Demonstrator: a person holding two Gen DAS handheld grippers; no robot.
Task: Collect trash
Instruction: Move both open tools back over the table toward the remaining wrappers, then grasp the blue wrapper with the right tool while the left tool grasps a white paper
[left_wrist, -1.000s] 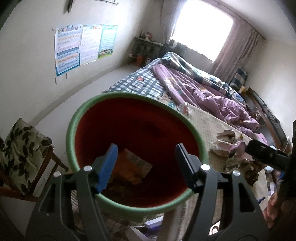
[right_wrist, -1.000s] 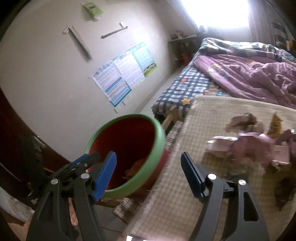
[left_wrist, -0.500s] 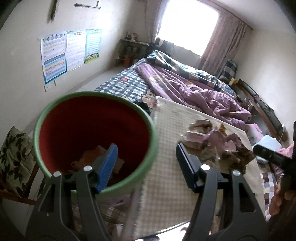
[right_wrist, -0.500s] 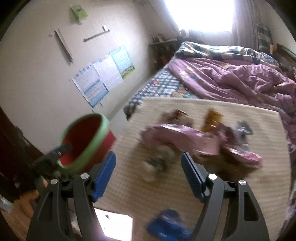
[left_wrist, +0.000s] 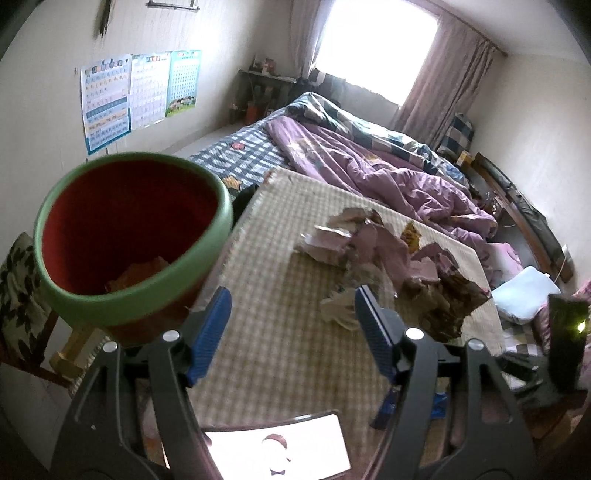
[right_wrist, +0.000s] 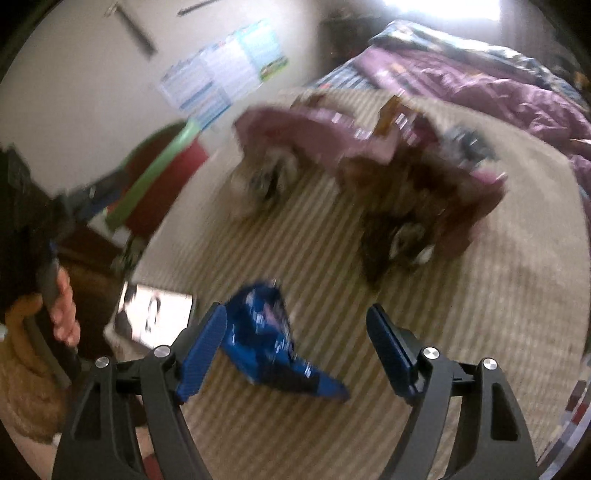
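A red bin with a green rim (left_wrist: 125, 236) stands left of a checked beige table (left_wrist: 280, 354) and holds some orange scraps; it shows blurred in the right wrist view (right_wrist: 162, 177). A heap of pink and brown paper trash (left_wrist: 399, 266) lies on the table and shows in the right wrist view (right_wrist: 369, 158). A blue wrapper (right_wrist: 273, 343) lies just ahead of my right gripper (right_wrist: 295, 350), which is open and empty. My left gripper (left_wrist: 291, 328) is open and empty over the table, right of the bin.
A phone or card with a bright face (left_wrist: 280, 450) lies at the table's near edge. A bed with a purple quilt (left_wrist: 369, 166) is behind the table. A cushioned chair (left_wrist: 18, 295) stands far left. Posters (left_wrist: 140, 96) hang on the wall.
Both grippers swung right, from over the bin toward the table. The right gripper dropped low toward the blue wrapper. Both stay open.
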